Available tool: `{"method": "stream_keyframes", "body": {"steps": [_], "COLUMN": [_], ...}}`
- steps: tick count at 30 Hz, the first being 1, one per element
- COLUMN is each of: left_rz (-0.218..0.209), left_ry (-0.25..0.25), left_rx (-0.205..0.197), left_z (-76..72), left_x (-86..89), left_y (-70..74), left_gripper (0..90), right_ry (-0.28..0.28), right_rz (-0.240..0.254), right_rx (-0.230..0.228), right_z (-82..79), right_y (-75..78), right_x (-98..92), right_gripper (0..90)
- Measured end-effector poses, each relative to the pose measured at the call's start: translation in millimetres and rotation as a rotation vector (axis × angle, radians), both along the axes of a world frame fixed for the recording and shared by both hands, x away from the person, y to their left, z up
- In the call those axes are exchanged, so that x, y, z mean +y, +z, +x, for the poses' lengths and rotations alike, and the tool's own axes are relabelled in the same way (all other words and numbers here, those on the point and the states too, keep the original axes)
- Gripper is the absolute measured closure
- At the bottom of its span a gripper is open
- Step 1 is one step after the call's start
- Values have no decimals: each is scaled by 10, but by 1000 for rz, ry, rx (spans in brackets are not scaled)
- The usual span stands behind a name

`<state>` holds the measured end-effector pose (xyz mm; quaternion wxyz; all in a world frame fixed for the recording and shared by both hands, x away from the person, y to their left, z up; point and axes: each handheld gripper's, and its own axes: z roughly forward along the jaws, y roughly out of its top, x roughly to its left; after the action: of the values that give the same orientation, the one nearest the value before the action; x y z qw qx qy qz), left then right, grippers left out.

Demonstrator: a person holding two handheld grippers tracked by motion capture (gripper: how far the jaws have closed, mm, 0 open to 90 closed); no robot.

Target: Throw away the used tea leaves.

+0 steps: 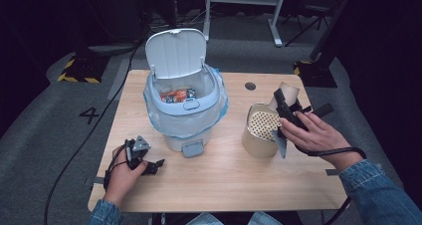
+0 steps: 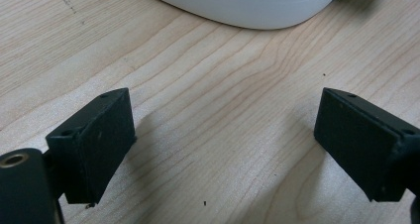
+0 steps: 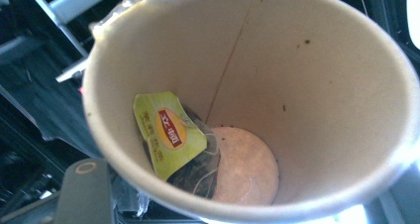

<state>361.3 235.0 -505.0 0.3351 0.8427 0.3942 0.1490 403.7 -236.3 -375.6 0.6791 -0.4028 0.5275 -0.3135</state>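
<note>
The right gripper (image 1: 288, 116) is holding a paper cup (image 1: 287, 92) by its wall, tilted, just behind a cream canister with a perforated insert (image 1: 261, 130) on the right of the wooden table (image 1: 224, 180). The right gripper view is looking straight into the cup (image 3: 247, 100): a used tea bag with a yellow-green tag (image 3: 171, 135) is clinging to the lower inner wall near the base, and dark specks are dotting the paper. The jaws are clamping the cup wall.

The left gripper (image 1: 144, 160) is resting low over the table at the front left, jaws spread wide with nothing between them; its own view is showing bare wood and the pale base of the bin (image 2: 247, 6).

The lidded bin (image 1: 184, 103), lid raised and lined with a bag, is standing in the middle of the table with wrappers inside.

Probable hazards:
- The tea bag is likely sticking damp to the wall; tipping alone may not release it.
- Excess clamping force may be crushing the thin paper wall, letting the cup slip.
- Residual liquid or tea grains may be spilling onto the table if the cup tips before reaching a receptacle.
- The cup is close to the canister; a careless swing may knock it.
</note>
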Motion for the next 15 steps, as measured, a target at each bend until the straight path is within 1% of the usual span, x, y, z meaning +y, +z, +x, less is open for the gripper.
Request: {"method": "stream_keyframes", "body": {"steps": [1,2,4,6,7,8,9,10,11,12,13,15], "left_rz": [0,0,0,0,-1,0,0,-1,0,0,0,1], "left_ry": [0,0,0,0,0,0,0,0,0,0,1,0], "left_rx": [0,0,0,0,0,0,0,0,0,0,0,0], "left_z": [0,0,0,0,0,0,0,0,0,-1,-1,0], "left_x": [0,0,0,0,0,0,0,-1,-1,0,-1,0], "left_y": [0,0,0,0,-1,0,0,0,0,0,0,0], "left_gripper": [92,92,92,92,92,92,92,92,92,92,92,92], "right_ry": [-3,-2,-10,-3,-2,-15,-19,-18,-14,-12,-10,-12], "right_rz": [-9,-2,-8,-16,-10,30,55,43,15,0,10,6], "right_rx": [-1,-7,-27,-21,-16,-32,-48,-61,-54,-41,-45,-51], "right_z": [3,7,12,4,7,12,10,11,6,6,7,11], "right_y": [7,27,62,78,123,216,263,263,251,237,223,217], "right_x": [2,-2,0,-4,-9,-21,-30,-39,-35,-32,-42,-51], "right_gripper": [308,308,309,309,309,309,309,309,310,309,310,309]}}
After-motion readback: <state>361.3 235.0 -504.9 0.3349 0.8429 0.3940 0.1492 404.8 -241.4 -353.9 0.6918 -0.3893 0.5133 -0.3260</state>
